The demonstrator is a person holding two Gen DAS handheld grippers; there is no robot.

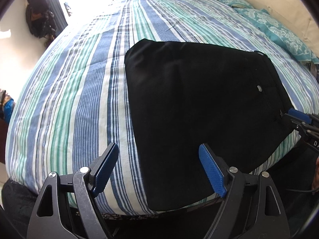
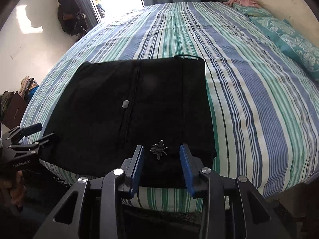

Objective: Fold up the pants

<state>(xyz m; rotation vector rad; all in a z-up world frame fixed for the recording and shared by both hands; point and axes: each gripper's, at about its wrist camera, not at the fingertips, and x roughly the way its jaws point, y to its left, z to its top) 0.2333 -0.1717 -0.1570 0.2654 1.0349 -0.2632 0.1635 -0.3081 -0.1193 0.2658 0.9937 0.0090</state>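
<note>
Black pants lie folded into a flat rectangle near the front edge of a striped bed. In the right wrist view the pants show a grey button and a small metal bee emblem. My left gripper is open and empty, hovering over the pants' left front edge. My right gripper is open and empty, just above the pants' near edge by the emblem. The right gripper also shows in the left wrist view and the left gripper in the right wrist view.
Teal patterned pillows lie along the bed's right side by a cream wall. A pink garment lies at the far corner. Dark bags hang left of a bright window. A clothes pile sits on the floor at left.
</note>
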